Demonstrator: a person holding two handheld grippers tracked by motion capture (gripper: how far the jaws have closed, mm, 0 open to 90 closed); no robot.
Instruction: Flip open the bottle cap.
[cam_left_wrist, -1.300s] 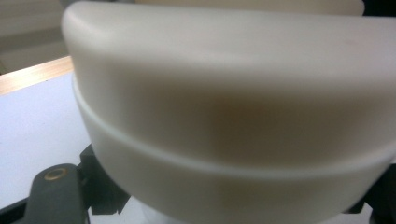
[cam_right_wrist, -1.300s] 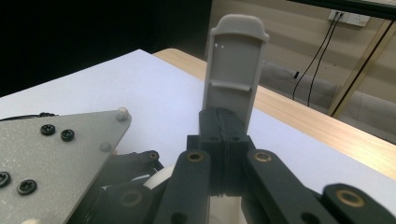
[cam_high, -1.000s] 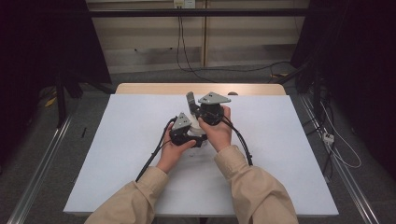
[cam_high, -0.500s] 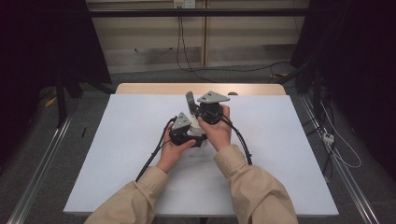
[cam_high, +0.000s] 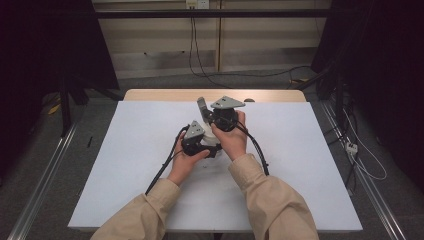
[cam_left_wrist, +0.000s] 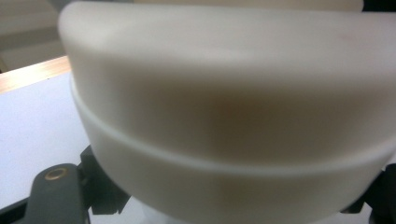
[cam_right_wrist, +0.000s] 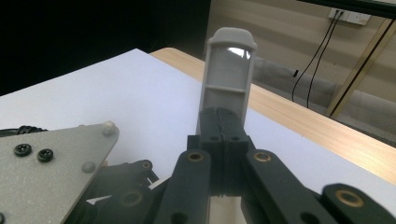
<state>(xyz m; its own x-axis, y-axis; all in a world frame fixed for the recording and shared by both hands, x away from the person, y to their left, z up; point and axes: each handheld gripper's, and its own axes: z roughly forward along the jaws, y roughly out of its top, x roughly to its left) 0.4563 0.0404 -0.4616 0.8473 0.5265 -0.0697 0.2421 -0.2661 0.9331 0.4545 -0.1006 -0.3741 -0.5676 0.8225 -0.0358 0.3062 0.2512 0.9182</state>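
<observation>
The white container (cam_left_wrist: 224, 116) and both grippers have stayed put.

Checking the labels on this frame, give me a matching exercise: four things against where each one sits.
Things:
1. grey piece
2. cream rounded part
3. white sheet
4. wooden edge

Places:
A. far side of the table
B. upright in the shut right gripper
C. spread under both hands
D. close up between the jaws of the left gripper

Pairs: 1-B, 2-D, 3-C, 4-A
</observation>
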